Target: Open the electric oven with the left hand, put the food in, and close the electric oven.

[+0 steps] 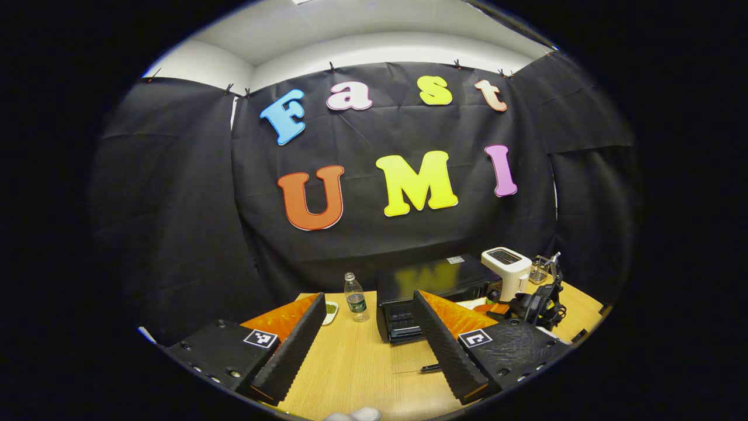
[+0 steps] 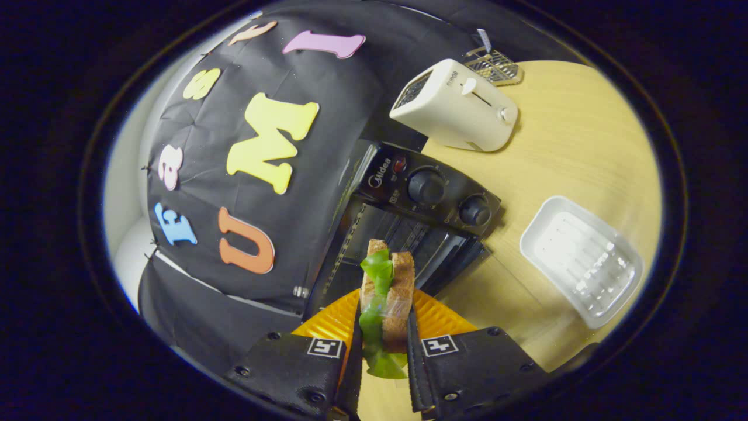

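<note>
In the left gripper view, the black electric oven stands at the back of the wooden table with its door folded down open. My left gripper is open and empty, held back from the oven above the table. In the right gripper view, my right gripper is shut on a sandwich of brown bread and green lettuce. It holds the sandwich upright just in front of the oven's open cavity, below the knob panel. The right gripper's dark body sits right of the oven.
A white toaster and a wire basket stand beyond the oven. An empty white tray lies on the table beside it. A water bottle and a small dish stand left of the oven; a pen lies nearer.
</note>
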Demonstrator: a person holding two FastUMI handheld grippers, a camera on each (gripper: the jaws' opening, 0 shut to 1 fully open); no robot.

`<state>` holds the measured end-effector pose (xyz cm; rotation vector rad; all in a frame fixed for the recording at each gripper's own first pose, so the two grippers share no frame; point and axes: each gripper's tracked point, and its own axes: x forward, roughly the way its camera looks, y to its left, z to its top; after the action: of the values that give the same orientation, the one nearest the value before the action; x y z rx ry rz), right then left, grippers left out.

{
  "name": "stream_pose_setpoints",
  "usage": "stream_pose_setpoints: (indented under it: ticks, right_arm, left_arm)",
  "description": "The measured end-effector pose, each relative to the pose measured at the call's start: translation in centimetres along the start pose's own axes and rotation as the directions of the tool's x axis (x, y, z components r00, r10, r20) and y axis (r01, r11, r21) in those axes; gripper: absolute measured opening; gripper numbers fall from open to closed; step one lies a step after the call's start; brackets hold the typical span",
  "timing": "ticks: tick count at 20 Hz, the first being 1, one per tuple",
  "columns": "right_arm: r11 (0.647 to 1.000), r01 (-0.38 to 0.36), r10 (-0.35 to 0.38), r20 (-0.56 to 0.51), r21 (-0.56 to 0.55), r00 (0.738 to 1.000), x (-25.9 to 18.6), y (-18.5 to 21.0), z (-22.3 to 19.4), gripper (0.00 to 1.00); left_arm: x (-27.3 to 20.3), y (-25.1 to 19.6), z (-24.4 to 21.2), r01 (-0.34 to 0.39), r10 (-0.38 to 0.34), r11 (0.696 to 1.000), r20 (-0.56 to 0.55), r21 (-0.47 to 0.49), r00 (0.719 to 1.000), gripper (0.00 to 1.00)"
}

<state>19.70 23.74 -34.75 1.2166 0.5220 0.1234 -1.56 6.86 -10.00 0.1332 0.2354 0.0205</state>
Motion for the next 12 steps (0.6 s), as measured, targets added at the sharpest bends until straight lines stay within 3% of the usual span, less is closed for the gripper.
stream_pose_setpoints:
  ticks: [8, 12]
  right_arm:
    - [0.999, 0.011, -0.015, 0.082, 0.053, 0.997, 8.3, 1.6, -2.1, 0.36]
    - [0.999, 0.042, -0.039, 0.099, -0.024, 0.994, 11.0, 2.0, -1.4, 0.36]
  left_arm:
    - [-0.5, 1.4, -2.3, 0.013, -0.011, 0.999, -0.036, 0.034, 0.999, 0.97]
    - [-0.7, 2.2, -2.6, 0.001, 0.000, 1.000, -0.054, 0.027, 0.999, 0.97]
